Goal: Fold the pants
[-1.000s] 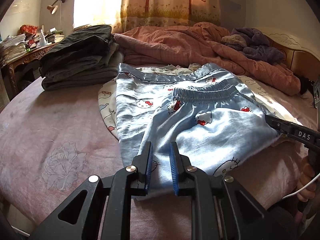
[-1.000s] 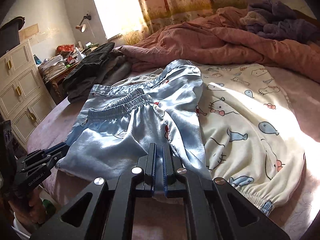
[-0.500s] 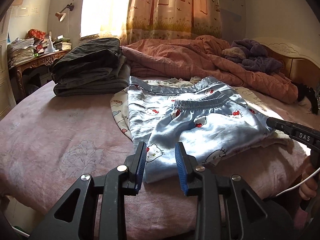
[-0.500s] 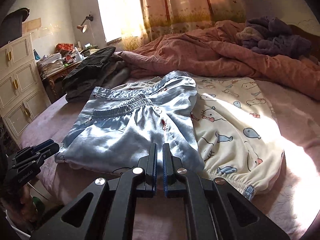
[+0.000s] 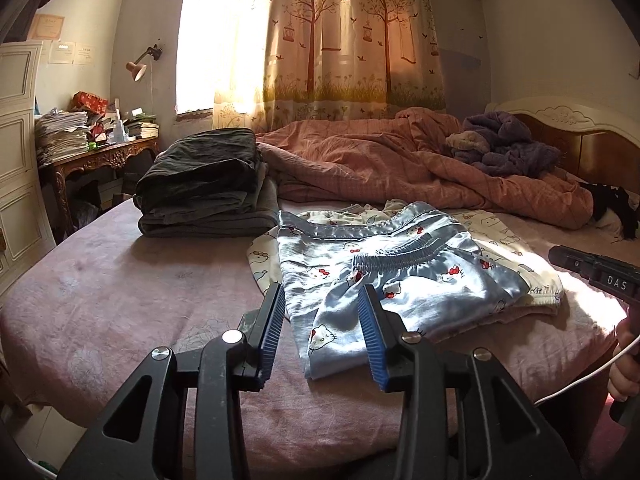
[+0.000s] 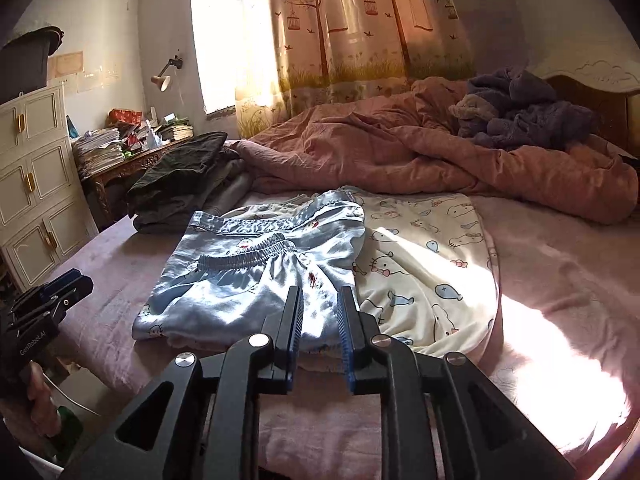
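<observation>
Light blue satin pants (image 5: 384, 276) with a cat print lie folded on the pink bed, waistband on top; they also show in the right wrist view (image 6: 256, 276). My left gripper (image 5: 322, 320) is open and empty, raised just before the pants' near corner. My right gripper (image 6: 320, 312) is open and empty, raised before the pants' near right edge. Each gripper shows at the edge of the other's view: the right one (image 5: 592, 272) and the left one (image 6: 52, 296).
Cream printed pants (image 6: 424, 264) lie under and to the right of the blue ones. A stack of dark folded clothes (image 5: 204, 188) sits at the back left. A crumpled pink duvet (image 5: 400, 168) and purple garment (image 5: 504, 148) lie behind. A cluttered desk (image 5: 96, 152) and white cabinet (image 6: 36, 176) stand left.
Both grippers have let go of the blue pants, opened and pulled back toward the bed's near edge. The pants now lie folded and still.
</observation>
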A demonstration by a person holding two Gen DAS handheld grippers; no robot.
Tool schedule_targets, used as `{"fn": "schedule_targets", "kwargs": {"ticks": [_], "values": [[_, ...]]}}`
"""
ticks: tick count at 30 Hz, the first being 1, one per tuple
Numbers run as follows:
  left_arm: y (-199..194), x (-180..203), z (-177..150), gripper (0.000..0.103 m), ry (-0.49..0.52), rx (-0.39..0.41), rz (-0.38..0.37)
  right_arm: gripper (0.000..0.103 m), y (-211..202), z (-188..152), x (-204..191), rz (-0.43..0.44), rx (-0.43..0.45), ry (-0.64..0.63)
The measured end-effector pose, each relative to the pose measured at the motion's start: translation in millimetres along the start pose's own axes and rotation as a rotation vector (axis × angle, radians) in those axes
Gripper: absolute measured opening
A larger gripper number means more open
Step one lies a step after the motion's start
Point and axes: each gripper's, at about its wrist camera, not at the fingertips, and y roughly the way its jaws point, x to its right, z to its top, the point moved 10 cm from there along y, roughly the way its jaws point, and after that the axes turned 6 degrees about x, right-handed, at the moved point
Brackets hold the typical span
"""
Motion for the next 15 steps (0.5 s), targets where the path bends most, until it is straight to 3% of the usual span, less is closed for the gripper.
{"fn": "schedule_targets", "kwargs": {"ticks": [3, 5, 7, 11, 15], "values": [[-3.2, -5.6, -2.9, 0.043, -0.003, 0.015, 0.011, 0.022, -4.4, 0.7, 0.2, 0.009, 0.016, 0.009], [-1.8, -8.1, -6.4, 0.046, 0.003, 0.018, 0.024, 0.038, -5.8, -1.2, 0.5, 0.014, 0.028, 0.009], [0.8, -8.0, -12.1, 0.048, 0.000, 0.008, 0.025, 0.041, -5.5, -3.8, 1.4, 0.017, 0.035, 0.018], [8.3, -11.4, -25.8, 0.067, -0.032, -0.019, 0.021, 0.044, 0.4, -11.4, 4.5, 0.030, 0.023, 0.035], [15.1, -12.1, -39.8, 0.069, -0.006, -0.047, 0.023, 0.057, 5.4, -17.2, 8.7, 0.016, 0.044, 0.009]]}}
